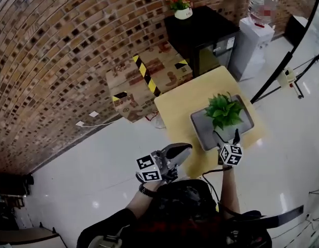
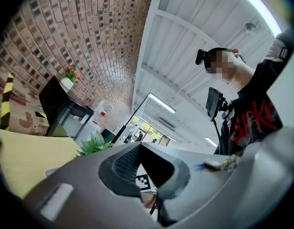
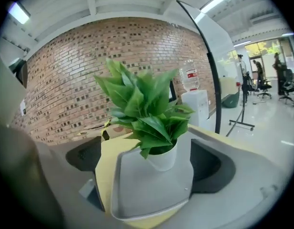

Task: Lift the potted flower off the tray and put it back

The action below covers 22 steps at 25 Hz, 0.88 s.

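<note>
Jaws of the right gripper (image 3: 147, 162) are spread wide apart, and the potted flower (image 3: 146, 109) is framed between them but not touched. The flower is stood upright in its white pot on the grey tray (image 3: 137, 194), which is set on the yellow bench (image 1: 177, 105). Jaws of the left gripper (image 2: 139, 149) are pressed together on nothing, just off the bench's near edge.

Green plant (image 3: 142, 104), white pot (image 3: 164, 160), grey tray (image 3: 147, 190).
</note>
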Motion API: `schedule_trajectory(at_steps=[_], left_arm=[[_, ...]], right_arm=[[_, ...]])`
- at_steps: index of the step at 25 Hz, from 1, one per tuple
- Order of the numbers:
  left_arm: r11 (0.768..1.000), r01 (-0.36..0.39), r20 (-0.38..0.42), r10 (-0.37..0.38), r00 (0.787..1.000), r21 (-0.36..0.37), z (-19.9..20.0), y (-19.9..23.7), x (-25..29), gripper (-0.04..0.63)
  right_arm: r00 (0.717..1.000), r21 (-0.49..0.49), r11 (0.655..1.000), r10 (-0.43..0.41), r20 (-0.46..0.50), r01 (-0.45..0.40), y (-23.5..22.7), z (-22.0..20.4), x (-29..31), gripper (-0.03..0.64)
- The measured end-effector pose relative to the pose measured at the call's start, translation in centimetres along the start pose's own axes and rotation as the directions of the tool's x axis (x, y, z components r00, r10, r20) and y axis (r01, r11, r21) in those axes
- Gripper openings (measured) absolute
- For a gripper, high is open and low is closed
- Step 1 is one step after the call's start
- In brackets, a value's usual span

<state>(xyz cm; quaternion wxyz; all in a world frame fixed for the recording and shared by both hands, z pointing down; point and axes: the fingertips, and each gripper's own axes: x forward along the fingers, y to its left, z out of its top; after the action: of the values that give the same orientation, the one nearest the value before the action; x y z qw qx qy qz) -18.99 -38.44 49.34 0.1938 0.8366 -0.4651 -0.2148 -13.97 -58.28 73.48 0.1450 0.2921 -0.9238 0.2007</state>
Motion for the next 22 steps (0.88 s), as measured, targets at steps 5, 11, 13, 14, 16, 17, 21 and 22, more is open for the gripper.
schedule_trajectory(at_steps=[5, 11, 13, 14, 16, 17, 21, 22], left_arm=[[0.996, 0.092, -0.023, -0.092, 0.996, 0.003, 0.0, -1.2, -3.3, -0.003], [0.984, 0.178, -0.053, -0.177, 0.983, 0.012, -0.1, -3.0, -7.9, -0.003], [0.978, 0.209, -0.066, -0.208, 0.976, 0.008, -0.4, -3.9, -9.3, -0.003], [0.974, 0.225, -0.074, -0.224, 0.972, 0.004, -0.7, -4.4, -9.9, -0.003], [0.968, 0.252, -0.093, -0.252, 0.963, -0.009, -1.5, -5.3, -11.2, -0.003], [0.964, 0.264, -0.100, -0.265, 0.959, -0.018, -1.9, -5.6, -11.8, -0.003], [0.953, 0.299, -0.103, -0.303, 0.947, -0.052, -3.0, -6.4, -14.0, -0.003], [0.951, 0.305, -0.104, -0.309, 0.945, -0.057, -3.2, -6.7, -14.7, -0.003]], right_arm=[[0.993, 0.006, 1.000, -0.017, 0.119, 0.016, 5.9, 3.3, -6.3, 0.516], [0.963, -0.075, 0.997, 0.007, 0.270, 0.014, 15.0, 7.5, -12.9, 0.143], [0.945, -0.086, 0.996, 0.015, 0.326, 0.014, 18.1, 8.5, -15.2, 0.029], [0.938, -0.089, 0.996, 0.021, 0.345, 0.011, 19.6, 8.7, -16.3, 0.004], [0.931, -0.099, 0.995, 0.024, 0.363, 0.013, 22.3, 8.6, -18.2, 0.003], [0.932, -0.106, 0.994, 0.019, 0.363, 0.021, 23.4, 8.4, -18.9, 0.003], [0.950, -0.141, 0.988, -0.011, 0.313, 0.058, 26.7, 6.1, -21.1, 0.003], [0.955, -0.141, 0.988, -0.021, 0.296, 0.066, 27.4, 5.3, -21.6, 0.003]])
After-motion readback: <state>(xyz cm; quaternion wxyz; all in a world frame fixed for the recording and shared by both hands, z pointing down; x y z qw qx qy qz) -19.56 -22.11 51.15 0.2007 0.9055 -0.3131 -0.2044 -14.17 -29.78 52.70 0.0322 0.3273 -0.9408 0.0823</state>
